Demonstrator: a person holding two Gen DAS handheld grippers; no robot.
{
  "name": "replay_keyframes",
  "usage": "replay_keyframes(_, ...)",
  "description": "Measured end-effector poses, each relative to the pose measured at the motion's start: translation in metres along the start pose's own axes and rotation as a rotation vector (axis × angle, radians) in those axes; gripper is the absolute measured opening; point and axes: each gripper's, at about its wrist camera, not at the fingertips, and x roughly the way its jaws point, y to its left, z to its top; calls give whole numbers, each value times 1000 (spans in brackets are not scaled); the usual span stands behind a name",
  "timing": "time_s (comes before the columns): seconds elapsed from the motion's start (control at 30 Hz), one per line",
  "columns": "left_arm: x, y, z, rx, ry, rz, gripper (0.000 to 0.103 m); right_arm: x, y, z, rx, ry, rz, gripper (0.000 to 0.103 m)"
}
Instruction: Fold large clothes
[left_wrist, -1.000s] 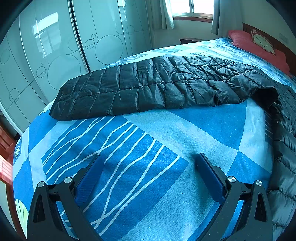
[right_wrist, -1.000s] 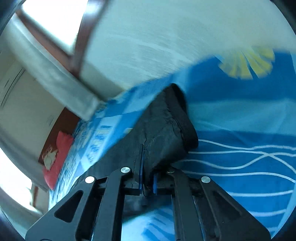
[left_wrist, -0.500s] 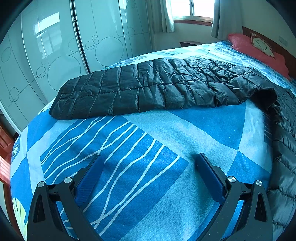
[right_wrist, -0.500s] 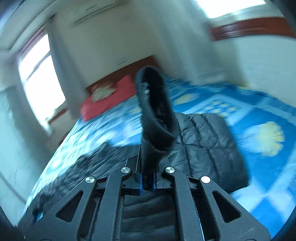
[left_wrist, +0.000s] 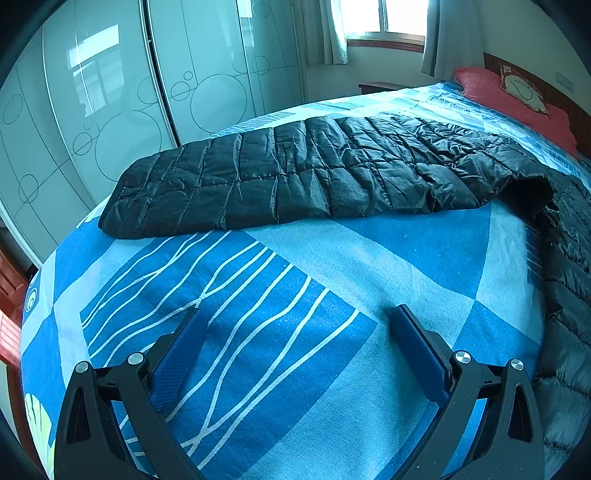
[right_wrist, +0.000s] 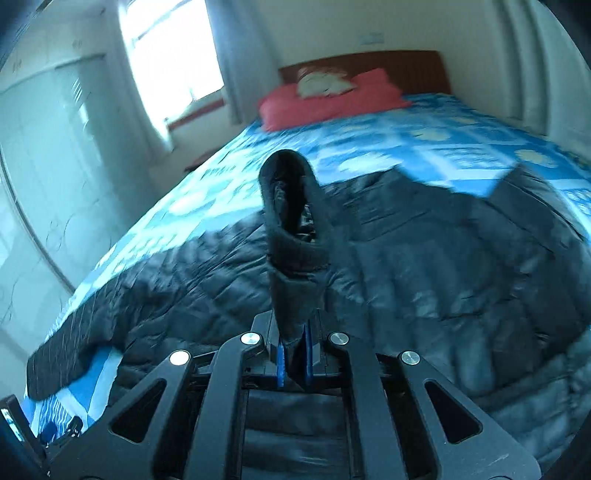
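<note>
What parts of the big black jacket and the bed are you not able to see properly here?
- Left wrist view: the jacket runs off the right edge, so its full shape is cut off.
- Right wrist view: motion blur smears the pillow print.
- Right wrist view: the right hand-held gripper and the cuff it clamps hide the jacket behind.

No readable text in either view.
Wardrobe doors (left_wrist: 110, 122) carry only circle-and-line patterns, the bedsheet (left_wrist: 295, 295) only printed stripes and blocks, the red pillow (right_wrist: 332, 96) a blurred picture; no letters, numbers, labels or brands legible anywhere.
</note>
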Motion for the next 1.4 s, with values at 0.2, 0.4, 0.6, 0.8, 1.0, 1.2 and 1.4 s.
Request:
replay_keyframes(0.2,0,1,0,0,-1,0,99,33,53,-23,-93,100,43,7)
replay_keyframes(0.4,1,1,1,1,-3,1,99,56,68,-39,-132,217,46,12)
replay_keyframes(0.6,1,1,0,0,-3,0,99,30,65,-39,-89,208,202,64)
replay_keyframes(0.8,0,1,0,0,-3,1,99,-43,7,-10,-106,36,163,46)
replay_keyframes(1.0,0,1,1,0,-4,2,99,-74,-179,43,170,-71,-154,29)
replay_keyframes(1.2,-1,-1,-1,6,-8,11,99,-48,-281,15,296,85,-263,29)
replay_keyframes(1.4,-1,-3,-2,7,-9,15,99,-41,-271,12,165,129,-289,28)
